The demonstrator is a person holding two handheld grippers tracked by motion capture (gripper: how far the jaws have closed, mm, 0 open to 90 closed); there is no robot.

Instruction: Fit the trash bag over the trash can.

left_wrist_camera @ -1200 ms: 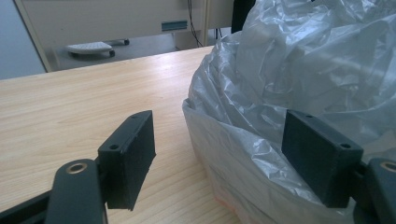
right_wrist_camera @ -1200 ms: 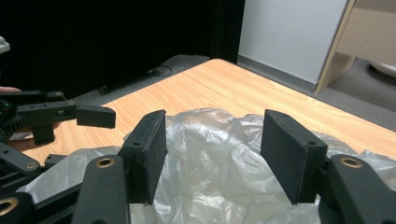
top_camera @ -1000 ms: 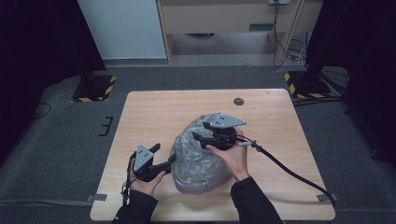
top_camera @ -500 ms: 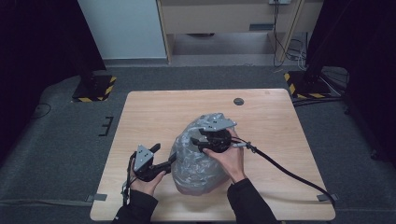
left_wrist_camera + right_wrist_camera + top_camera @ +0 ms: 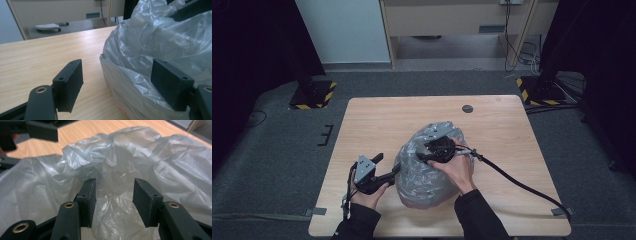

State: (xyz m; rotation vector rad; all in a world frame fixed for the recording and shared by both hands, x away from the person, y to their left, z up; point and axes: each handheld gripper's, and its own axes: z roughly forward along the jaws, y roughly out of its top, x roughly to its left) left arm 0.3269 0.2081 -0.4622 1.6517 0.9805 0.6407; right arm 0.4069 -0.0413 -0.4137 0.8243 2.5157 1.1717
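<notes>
A crumpled translucent grey plastic bag (image 5: 427, 180) sits on the near half of the wooden table (image 5: 387, 120). My left gripper (image 5: 387, 164) rests at the bag's left side. In the left gripper view it (image 5: 120, 82) is open; the bag's rim (image 5: 155, 45) bulges between the jaws by the right one, and the left jaw stands clear. My right gripper (image 5: 424, 152) is on top of the bag, pointing into its folds. In the right gripper view it (image 5: 115, 202) is open, its jaws have just been closing, and wrinkled bag plastic (image 5: 112, 157) lies between and beyond them.
A small black round disc (image 5: 467, 108) is set in the table's far side. The right gripper's cable (image 5: 522, 185) trails off over the right edge. Two yellow-and-black striped bases (image 5: 314, 95) (image 5: 537, 92) stand on the floor beyond the table.
My right gripper has shifted a little leftward and nearer over the bag's top, and its jaws stand narrower. The left gripper and the bag have kept still.
</notes>
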